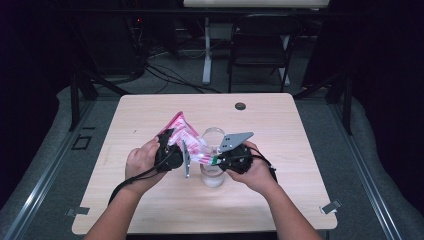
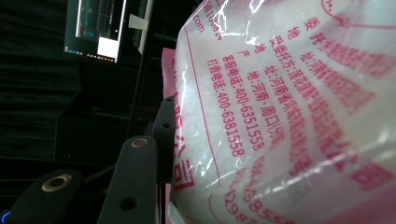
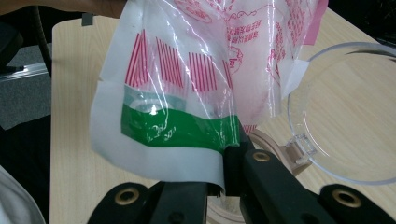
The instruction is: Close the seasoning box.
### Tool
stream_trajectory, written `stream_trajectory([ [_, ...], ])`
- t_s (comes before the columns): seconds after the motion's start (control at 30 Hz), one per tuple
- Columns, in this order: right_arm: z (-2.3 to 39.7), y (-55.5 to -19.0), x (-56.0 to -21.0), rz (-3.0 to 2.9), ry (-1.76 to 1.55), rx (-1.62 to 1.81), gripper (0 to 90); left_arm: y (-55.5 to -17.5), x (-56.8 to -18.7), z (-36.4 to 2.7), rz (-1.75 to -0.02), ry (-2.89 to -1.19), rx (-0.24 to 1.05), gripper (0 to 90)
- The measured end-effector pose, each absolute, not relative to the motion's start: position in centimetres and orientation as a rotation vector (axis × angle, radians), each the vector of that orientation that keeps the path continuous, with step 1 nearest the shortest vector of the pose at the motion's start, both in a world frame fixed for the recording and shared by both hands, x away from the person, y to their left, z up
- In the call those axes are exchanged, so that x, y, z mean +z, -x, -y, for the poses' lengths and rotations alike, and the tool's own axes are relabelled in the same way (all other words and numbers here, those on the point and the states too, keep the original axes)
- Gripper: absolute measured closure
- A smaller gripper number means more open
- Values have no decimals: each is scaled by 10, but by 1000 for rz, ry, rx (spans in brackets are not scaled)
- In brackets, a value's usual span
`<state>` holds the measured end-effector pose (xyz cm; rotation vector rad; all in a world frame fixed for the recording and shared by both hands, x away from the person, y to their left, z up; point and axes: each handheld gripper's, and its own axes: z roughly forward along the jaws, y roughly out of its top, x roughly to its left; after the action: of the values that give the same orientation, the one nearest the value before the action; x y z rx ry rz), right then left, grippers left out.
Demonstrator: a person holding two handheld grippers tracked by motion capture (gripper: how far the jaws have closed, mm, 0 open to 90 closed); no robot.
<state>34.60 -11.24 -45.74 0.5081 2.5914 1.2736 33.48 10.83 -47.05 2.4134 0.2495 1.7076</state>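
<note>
Left gripper view: bag (image 2: 289, 116) hides table.

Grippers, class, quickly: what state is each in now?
Left gripper: closed on the pink-printed clear plastic bag.
Right gripper: shut on the bag's green-striped edge.

A light wooden worktop (image 1: 150, 200) carries a small dark round cap (image 1: 240, 106) near its far edge. Beyond it a black folding chair (image 1: 260, 47) stands on the grey floor (image 1: 170, 82), just beside a white post (image 1: 206, 50), with cables (image 1: 165, 75) trailing nearby.
</note>
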Motion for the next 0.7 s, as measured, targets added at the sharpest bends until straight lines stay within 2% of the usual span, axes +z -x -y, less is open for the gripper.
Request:
stream_trajectory([
  [0.7,113,-346,-462,-2614,-521,1267,900,-335,-466,-104,-200,-2416,1747,623],
])
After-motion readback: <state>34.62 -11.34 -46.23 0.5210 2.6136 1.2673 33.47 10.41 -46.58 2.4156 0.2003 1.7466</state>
